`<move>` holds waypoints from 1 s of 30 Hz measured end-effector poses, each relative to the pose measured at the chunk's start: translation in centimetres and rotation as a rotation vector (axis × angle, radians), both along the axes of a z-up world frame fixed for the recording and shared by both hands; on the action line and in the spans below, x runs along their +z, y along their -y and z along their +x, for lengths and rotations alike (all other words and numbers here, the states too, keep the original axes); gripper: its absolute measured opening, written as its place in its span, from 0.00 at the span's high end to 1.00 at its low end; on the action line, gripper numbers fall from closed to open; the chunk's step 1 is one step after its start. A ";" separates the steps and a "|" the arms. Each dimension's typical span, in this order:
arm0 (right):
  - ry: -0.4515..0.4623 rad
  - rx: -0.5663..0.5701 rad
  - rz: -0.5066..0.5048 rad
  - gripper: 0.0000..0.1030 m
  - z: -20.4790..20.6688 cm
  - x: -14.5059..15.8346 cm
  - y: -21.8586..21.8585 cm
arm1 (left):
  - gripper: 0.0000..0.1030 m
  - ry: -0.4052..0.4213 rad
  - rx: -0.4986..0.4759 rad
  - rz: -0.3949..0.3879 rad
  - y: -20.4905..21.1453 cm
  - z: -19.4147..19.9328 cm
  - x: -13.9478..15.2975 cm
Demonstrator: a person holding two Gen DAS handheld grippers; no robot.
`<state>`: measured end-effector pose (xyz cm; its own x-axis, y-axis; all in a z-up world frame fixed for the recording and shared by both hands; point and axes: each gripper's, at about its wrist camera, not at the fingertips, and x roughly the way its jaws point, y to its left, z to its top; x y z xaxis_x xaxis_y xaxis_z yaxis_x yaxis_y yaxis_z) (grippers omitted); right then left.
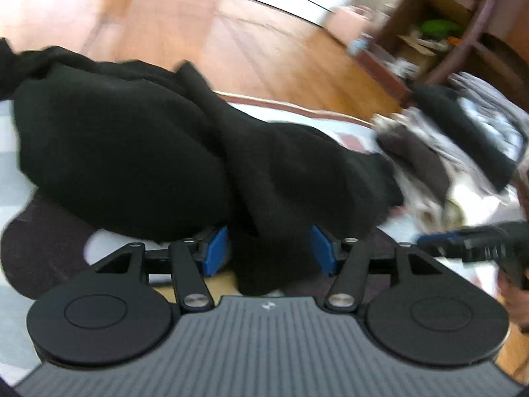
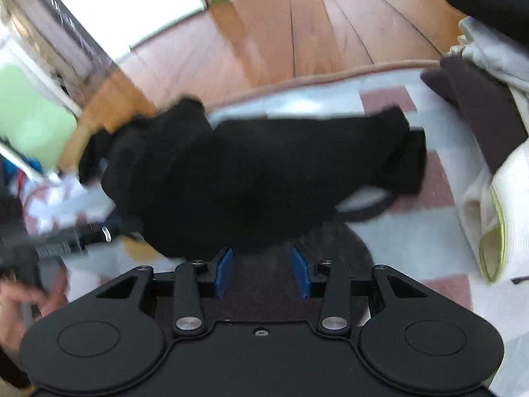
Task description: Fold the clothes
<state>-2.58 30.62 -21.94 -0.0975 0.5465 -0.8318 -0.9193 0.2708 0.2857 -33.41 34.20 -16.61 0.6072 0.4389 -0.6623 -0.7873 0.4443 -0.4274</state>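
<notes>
Left wrist: left tongs point(image 1: 269, 248) apart, black garment point(image 1: 132, 152) hanging loose between; right tongs point(image 2: 261, 273) apart, empty.

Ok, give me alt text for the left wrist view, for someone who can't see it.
A crumpled black garment lies on a checked mat, a fold of it hanging between the blue pads of the open left gripper. A pile of other clothes sits to the right, with wooden floor behind; the right gripper shows at the right edge.
</notes>
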 end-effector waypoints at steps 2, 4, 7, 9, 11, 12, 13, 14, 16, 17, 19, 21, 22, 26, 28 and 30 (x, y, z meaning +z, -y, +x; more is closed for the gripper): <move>0.131 0.011 -0.032 0.56 -1.1 0.4 -0.8 | 0.37 0.037 0.051 -0.021 -0.5 0.2 -0.3; 0.148 0.009 -0.017 0.56 -1.6 1.3 -1.3 | 0.34 0.074 0.022 -0.079 -1.1 0.5 -0.8; -0.010 -0.052 0.084 0.48 -1.2 2.7 -0.9 | 0.90 0.010 -0.060 -0.207 -1.8 2.3 -2.2; -0.116 -0.113 0.111 0.44 -0.5 3.2 -0.3 | 0.97 -0.029 -0.053 -0.192 -1.0 2.7 -2.2; -0.173 -0.150 0.120 0.44 0.0 3.7 0.2 | 0.97 -0.052 -0.025 -0.093 0.0 2.3 -1.2; -0.159 -0.145 0.121 0.44 0.1 4.0 0.5 | 0.97 -0.079 -0.010 -0.042 0.4 2.0 -0.3; -0.145 -0.141 0.123 0.44 0.2 4.4 0.8 | 0.97 -0.088 0.004 0.017 1.1 1.1 0.9; -0.120 -0.140 0.135 0.43 0.4 4.6 1.1 | 0.97 -0.098 0.017 0.077 1.8 0.3 2.2; -0.087 -0.176 0.161 0.42 1.0 4.3 1.0 | 0.97 -0.078 0.053 0.144 3.1 -2.7 4.8; -0.098 -0.207 0.161 0.42 1.5 3.7 0.4 | 0.97 -0.050 0.076 0.152 3.7 -5.0 6.1; -0.163 -0.259 0.131 0.42 2.7 2.2 -1.6 | 0.97 -0.009 0.142 0.159 4.9 -9.9 8.4; -0.206 -0.248 0.095 0.42 2.9 1.4 -3.8 | 0.97 0.018 0.229 0.160 6.2 -15.3 10.3; -0.216 -0.227 0.090 0.42 2.5 1.4 -4.6 | 0.97 0.013 0.277 0.166 7.0 -17.7 11.0; -0.205 -0.084 0.103 0.42 -0.5 1.8 -5.8 | 0.97 -0.136 0.445 0.044 9.5 -25.6 9.9; -0.170 -0.006 0.082 0.42 -2.2 1.3 -6.1 | 0.97 -0.258 0.470 -0.054 10.0 -27.8 8.2; -0.126 0.069 0.055 0.42 -3.8 0.5 -6.4 | 0.97 -0.362 0.458 -0.126 10.6 -29.1 6.7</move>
